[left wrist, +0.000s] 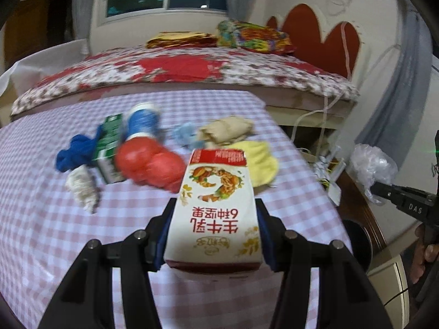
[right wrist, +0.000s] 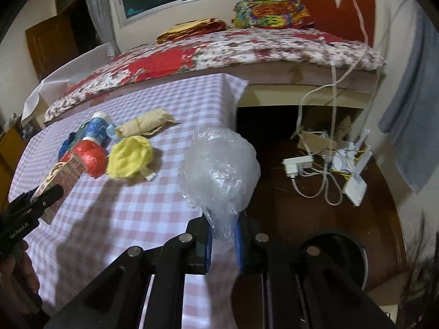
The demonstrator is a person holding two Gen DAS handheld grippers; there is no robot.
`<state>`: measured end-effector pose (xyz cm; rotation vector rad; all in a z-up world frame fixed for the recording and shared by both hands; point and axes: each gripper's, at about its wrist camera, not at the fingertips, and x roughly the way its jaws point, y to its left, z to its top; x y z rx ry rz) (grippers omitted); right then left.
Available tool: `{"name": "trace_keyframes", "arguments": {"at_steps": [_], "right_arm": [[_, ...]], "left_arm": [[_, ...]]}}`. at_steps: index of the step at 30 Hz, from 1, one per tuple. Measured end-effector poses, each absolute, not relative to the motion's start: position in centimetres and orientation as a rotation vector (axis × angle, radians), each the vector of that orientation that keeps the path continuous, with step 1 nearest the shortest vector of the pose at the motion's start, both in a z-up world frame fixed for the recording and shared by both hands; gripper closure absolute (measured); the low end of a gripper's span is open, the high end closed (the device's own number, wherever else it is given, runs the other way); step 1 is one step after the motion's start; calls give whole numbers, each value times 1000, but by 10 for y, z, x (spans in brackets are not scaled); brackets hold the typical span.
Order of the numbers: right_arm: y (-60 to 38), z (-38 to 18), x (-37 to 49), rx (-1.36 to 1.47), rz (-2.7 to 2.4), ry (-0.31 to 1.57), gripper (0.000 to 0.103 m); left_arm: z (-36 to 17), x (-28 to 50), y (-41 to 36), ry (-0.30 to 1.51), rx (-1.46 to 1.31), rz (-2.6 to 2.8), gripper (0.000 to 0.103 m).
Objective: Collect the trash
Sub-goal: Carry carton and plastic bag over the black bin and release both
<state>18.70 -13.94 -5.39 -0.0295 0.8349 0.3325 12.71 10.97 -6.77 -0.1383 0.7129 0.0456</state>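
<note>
While both tools grip, one carton [left wrist: 216, 208], one bag [right wrist: 219, 170]

Your checked table [left wrist: 41, 219] carries a red bag [left wrist: 149, 166], yellow cloth [right wrist: 129, 160], green carton [left wrist: 108, 148] and blue rag [left wrist: 75, 155]

Near half of tabletop [right wrist: 131, 208] bare checked cloth; open passage there. Far half blocked by a touching cluster: red bag [left wrist: 149, 166], green carton [left wrist: 108, 148], blue cup [left wrist: 144, 122], yellow cloth [right wrist: 130, 160], tan wad [right wrist: 145, 126]. Right of tabletop edge: cables and adapters [right wrist: 323, 164] on the floor.
</note>
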Motion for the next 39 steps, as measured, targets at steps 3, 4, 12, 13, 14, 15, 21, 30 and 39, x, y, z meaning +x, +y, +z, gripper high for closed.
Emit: {"name": "trace_keyframes", "arguments": {"at_steps": [3, 4, 12, 13, 14, 15, 21, 30, 39], "right_arm": [[-161, -59, 182, -17, 298, 848, 89], [-167, -61, 181, -12, 287, 854, 89], [-216, -74, 167, 21, 212, 879, 89], [-221, -75, 165, 24, 204, 881, 89], [-226, -77, 163, 27, 197, 884, 89], [-232, -79, 161, 30, 187, 889, 89], [-268, -88, 150, 56, 136, 906, 89], [-309, -105, 132, 24, 73, 922, 89], [-348, -138, 125, 101, 59, 992, 89]], "left_arm": [[-66, 133, 92, 708, -117, 1, 49], [-66, 135, 87, 707, -110, -12, 49], [-64, 144, 45, 716, -86, -126, 51], [-64, 144, 37, 717, -81, -142, 51], [-64, 144, 28, 718, -73, -160, 51], [-64, 145, 23, 719, -65, -170, 51], [-68, 148, -21, 740, -15, -250, 51], [-77, 153, -90, 776, 83, -374, 51], [-104, 158, -155, 864, 181, -505, 51]]}}
